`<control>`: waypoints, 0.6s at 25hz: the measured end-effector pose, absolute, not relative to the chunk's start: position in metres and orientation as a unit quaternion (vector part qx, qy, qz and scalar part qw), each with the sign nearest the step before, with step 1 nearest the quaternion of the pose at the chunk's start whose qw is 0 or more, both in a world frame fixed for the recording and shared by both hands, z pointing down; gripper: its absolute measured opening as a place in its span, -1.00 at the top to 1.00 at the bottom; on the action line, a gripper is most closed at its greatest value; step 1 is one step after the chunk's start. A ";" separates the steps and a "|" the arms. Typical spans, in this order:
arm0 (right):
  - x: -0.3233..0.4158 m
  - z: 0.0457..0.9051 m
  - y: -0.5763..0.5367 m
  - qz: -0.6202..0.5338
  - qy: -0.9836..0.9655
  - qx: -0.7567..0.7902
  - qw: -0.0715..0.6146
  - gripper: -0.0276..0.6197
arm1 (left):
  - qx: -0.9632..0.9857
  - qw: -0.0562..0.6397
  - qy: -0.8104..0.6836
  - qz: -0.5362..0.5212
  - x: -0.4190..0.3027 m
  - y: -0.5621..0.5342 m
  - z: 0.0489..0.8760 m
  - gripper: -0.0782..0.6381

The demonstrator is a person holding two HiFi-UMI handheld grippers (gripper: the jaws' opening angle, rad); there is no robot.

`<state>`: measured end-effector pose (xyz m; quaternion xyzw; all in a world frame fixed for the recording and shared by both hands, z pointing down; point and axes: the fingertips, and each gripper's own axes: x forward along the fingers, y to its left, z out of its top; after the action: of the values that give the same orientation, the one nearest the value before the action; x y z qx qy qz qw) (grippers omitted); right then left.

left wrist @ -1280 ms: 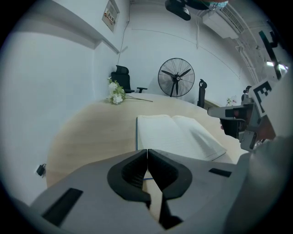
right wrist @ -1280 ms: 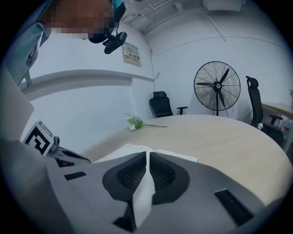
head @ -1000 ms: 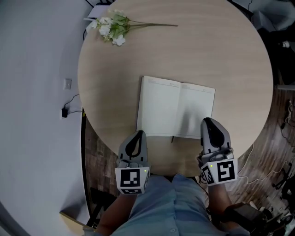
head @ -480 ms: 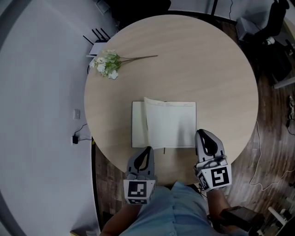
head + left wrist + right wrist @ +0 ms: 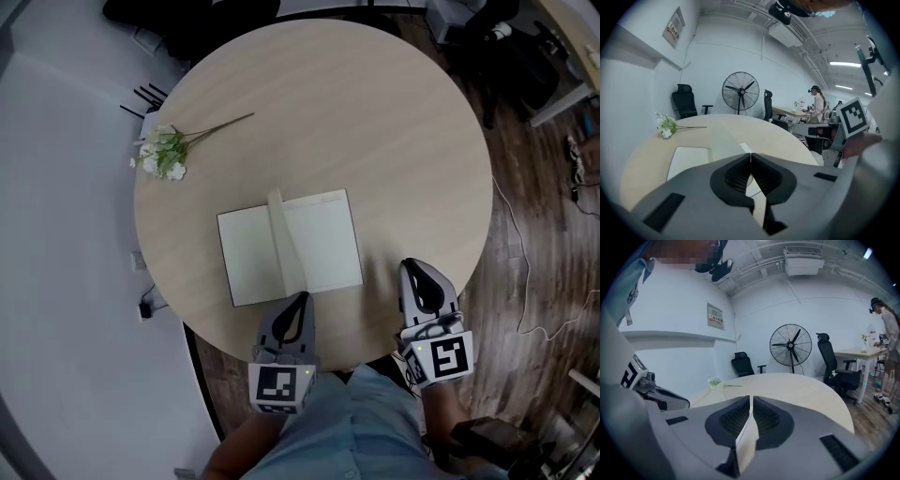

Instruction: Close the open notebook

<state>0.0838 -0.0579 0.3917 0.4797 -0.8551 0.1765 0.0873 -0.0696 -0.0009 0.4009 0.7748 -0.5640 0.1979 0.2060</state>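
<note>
Round desk [image 5: 403,141] | notebook [image 5: 323,239] centre, leaf [image 5: 279,234] upright | flowers [image 5: 161,155] 10 o'clock | wood floor [image 5: 539,216] 3 o'clock | left tool [image 5: 301,297], right tool [image 5: 411,266] closed, empty

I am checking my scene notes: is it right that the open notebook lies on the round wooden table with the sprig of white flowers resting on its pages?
Not quite. The open notebook does lie on the round wooden table, but the sprig of white flowers rests apart from it on the tabletop near the left edge, as the head view shows.
</note>
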 end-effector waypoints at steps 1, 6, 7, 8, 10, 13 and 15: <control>0.092 0.396 -0.056 0.180 -0.850 0.487 0.089 0.76 | 0.779 0.209 -0.558 0.198 -0.062 -0.004 0.402 0.72; 0.127 0.421 -0.047 0.201 -0.826 0.518 0.097 0.76 | 0.801 0.216 -0.519 0.203 -0.026 -0.013 0.426 0.72; 0.132 0.425 -0.044 0.205 -0.821 0.524 0.099 0.76 | 0.803 0.223 -0.512 0.208 -0.020 -0.014 0.433 0.72; 0.138 0.429 -0.042 0.208 -0.817 0.529 0.099 0.76 | 0.804 0.229 -0.505 0.212 -0.016 -0.015 0.440 0.72; 0.149 0.437 -0.039 0.213 -0.809 0.538 0.099 0.75 | 0.806 0.240 -0.495 0.219 -0.007 -0.019 0.455 0.73; 0.168 0.450 -0.031 0.222 -0.794 0.556 0.104 0.76 | 0.808 0.254 -0.478 0.232 0.005 -0.020 0.478 0.72; 0.180 0.458 -0.025 0.228 -0.784 0.567 0.110 0.76 | 0.808 0.263 -0.469 0.239 0.012 -0.021 0.490 0.72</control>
<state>0.1798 -0.0254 0.4585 0.5666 -0.7842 0.2278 0.1098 0.0115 -0.0207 0.4898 0.8083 -0.4693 0.2393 0.2629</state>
